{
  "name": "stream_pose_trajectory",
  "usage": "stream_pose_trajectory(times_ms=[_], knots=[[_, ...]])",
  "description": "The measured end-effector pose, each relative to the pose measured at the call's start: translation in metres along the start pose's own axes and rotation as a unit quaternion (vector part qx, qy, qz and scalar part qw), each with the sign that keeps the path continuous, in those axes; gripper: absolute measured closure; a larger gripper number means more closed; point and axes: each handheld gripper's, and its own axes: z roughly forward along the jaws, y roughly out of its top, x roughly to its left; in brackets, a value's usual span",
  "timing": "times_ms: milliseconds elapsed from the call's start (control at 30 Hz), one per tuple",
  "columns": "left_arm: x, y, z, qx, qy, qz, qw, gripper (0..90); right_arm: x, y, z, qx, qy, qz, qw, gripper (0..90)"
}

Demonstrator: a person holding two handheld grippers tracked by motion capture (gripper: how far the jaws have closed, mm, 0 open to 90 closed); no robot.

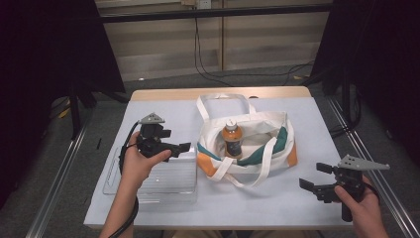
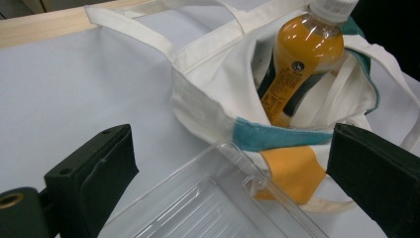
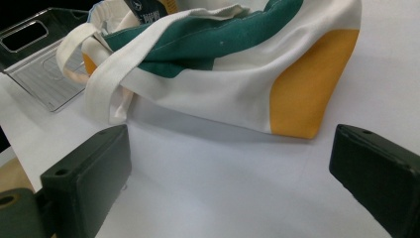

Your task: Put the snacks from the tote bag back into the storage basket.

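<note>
A white canvas tote bag [image 1: 257, 136] with green and orange patches lies open at the table's middle, handles spread. An orange drink bottle [image 1: 232, 139] with a white cap stands inside it. My left gripper [image 1: 179, 148] is held open above a clear plastic tray [image 1: 168, 176], left of the bag. In the left gripper view the bottle [image 2: 302, 54] leans in the bag's mouth [image 2: 223, 94] beyond the tray's rim [image 2: 233, 158]. My right gripper [image 1: 312, 176] is open at the front right, pointing at the bag's orange corner [image 3: 312, 84], nothing between its jaws.
The table [image 1: 158, 111] is covered by a pale sheet with a wooden edge at the back. Metal rails [image 1: 62, 168] run along both sides on the floor. Cables hang at the back wall. Bare sheet lies in front of the bag.
</note>
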Motion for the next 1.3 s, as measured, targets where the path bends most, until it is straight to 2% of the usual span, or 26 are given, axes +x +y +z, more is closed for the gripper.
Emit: stream_pose_trajectory(times_ms=[100,233,267,333,367,433,467,633,700,733,900,1067,1100,1167,1200,1233,1300], knots=[[-0.002,-0.001,0.0,-0.001,0.002,-0.002,1.0,4.8,-0.001,0.001,0.0,-0.007,0.0,0.001,1.0,2.6],[-0.009,0.001,0.0,0.012,0.012,0.011,0.9998,5.6,0.0,0.003,-0.003,-0.017,0.006,-0.001,0.9998,2.6],[-0.012,0.004,0.0,0.026,0.012,0.02,0.9994,5.6,-0.001,0.004,-0.004,-0.02,0.009,0.004,0.9998,2.6],[-0.013,0.005,0.0,0.025,0.011,0.022,0.9994,5.6,-0.002,0.005,-0.003,-0.026,0.012,0.009,0.9996,2.6],[-0.013,0.007,-0.002,0.026,0.012,0.026,0.9992,5.6,-0.002,0.005,-0.003,-0.026,0.012,0.009,0.9996,2.6],[-0.014,0.01,-0.002,0.021,0.008,0.016,0.9996,5.5,-0.002,0.005,-0.001,-0.024,0.011,0.008,0.9996,2.6],[-0.014,0.014,-0.002,0.032,0.01,0.023,0.9992,5.5,-0.001,0.006,0.002,-0.019,0.011,0.004,0.9998,2.6],[-0.015,0.024,0.0,0.049,0.015,0.033,0.9981,5.5,0.003,0.007,0.006,-0.013,0.015,-0.001,0.9998,2.6],[-0.016,0.029,0.003,0.053,0.008,0.031,0.9981,5.5,0.003,0.007,0.006,-0.01,0.011,-0.006,0.9999,2.6],[-0.017,0.032,0.004,0.061,0.009,0.037,0.9974,5.5,0.003,0.007,0.006,-0.009,0.013,-0.005,0.9999,2.6],[-0.021,0.046,0.012,0.076,0.002,0.035,0.9965,5.5,0.003,0.006,0.004,-0.009,0.009,-0.003,0.9999,2.6],[-0.025,0.062,0.022,0.104,-0.002,0.047,0.9934,5.5,0.002,0.005,0.003,-0.008,0.012,0.0,0.9999,2.6],[-0.027,0.065,0.025,0.105,-0.001,0.046,0.9934,5.6,0.003,0.004,0.004,-0.008,0.01,-0.002,0.9999,2.6],[-0.029,0.071,0.028,0.124,-0.007,0.065,0.9902,5.6,0.003,0.004,0.004,-0.006,0.01,-0.003,0.9999,2.6],[-0.031,0.074,0.031,0.122,-0.007,0.065,0.9903,5.6,0.003,0.004,0.005,-0.005,0.011,-0.003,0.9999,2.6],[-0.035,0.079,0.034,0.13,-0.008,0.073,0.9888,5.6,0.003,0.005,0.005,-0.004,0.01,-0.005,0.9999,2.6],[-0.037,0.081,0.037,0.128,-0.008,0.071,0.9892,5.6,0.002,0.004,0.005,-0.004,0.01,-0.005,0.9999,2.6]])
